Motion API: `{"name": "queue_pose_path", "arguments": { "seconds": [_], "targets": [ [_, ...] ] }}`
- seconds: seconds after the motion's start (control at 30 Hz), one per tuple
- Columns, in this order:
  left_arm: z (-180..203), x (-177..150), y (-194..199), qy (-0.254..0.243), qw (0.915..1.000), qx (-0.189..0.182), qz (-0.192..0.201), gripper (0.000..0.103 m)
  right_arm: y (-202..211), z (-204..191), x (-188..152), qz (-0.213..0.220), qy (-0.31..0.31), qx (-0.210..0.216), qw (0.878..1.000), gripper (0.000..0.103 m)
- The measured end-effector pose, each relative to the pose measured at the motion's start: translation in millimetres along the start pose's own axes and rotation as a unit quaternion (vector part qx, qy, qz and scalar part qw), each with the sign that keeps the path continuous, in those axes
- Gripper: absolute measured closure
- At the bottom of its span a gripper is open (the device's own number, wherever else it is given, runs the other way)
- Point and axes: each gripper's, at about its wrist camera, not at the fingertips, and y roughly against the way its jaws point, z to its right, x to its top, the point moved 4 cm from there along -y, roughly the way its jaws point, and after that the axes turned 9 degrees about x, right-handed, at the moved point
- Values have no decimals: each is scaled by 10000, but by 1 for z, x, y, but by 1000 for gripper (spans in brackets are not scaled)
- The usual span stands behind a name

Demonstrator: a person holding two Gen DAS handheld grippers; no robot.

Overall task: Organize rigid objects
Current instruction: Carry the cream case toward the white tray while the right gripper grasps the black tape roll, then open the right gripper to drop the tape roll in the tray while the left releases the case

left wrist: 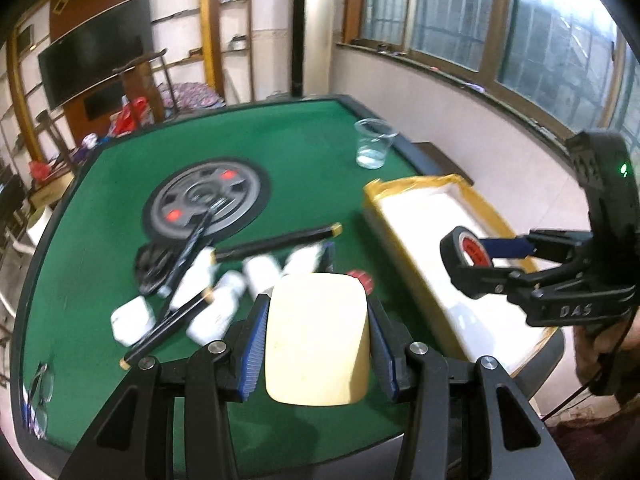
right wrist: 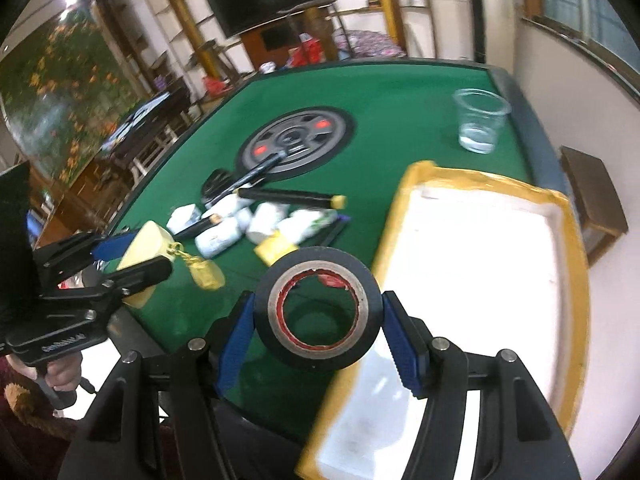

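Left wrist view: the left gripper (left wrist: 316,344) clamps a cream block (left wrist: 316,336) above the green table (left wrist: 312,140); a white tray (left wrist: 452,240) lies right.

Right wrist view: the right gripper (right wrist: 318,328) grips a tape roll (right wrist: 316,314) at the tray's (right wrist: 480,264) near edge.

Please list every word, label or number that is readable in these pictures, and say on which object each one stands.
"DAS": raised letters on the right gripper body, seen from the left wrist view.
Left gripper body: a pale lettering strip, too blurred to read.
Black tape roll: red inner label, unreadable.
White bottles: print too blurred.
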Motion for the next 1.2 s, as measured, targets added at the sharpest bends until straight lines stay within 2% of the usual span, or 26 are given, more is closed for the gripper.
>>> {"name": "queue_pose_path", "arguments": {
  "seconds": [0.27, 0.47, 0.67, 0.87, 1.0, 1.2],
  "targets": [
    [60, 38, -11, -217, 9991, -350, 77, 54, 31, 52, 2, 168, -348, -252, 9989, 41],
    [103, 55, -41, -434, 9984, -352, 5, 54, 41, 94, 22, 175, -770, -286, 9965, 41],
    [132, 58, -85, -515, 9983, -151, -240, 54, 20, 126, 50, -37, -1047, -264, 9941, 41],
    [139, 56, -120, -464, 9976, -33, -517, 54, -22, 144, 66, -399, -1161, -259, 9921, 41],
    [148, 57, -134, -527, 9970, 39, -572, 54, -50, 151, 68, -646, -1159, -349, 9905, 41],
    [159, 52, -142, -647, 9958, 45, -640, 54, -64, 161, 70, -772, -1262, -427, 9881, 41]
  ]
}}
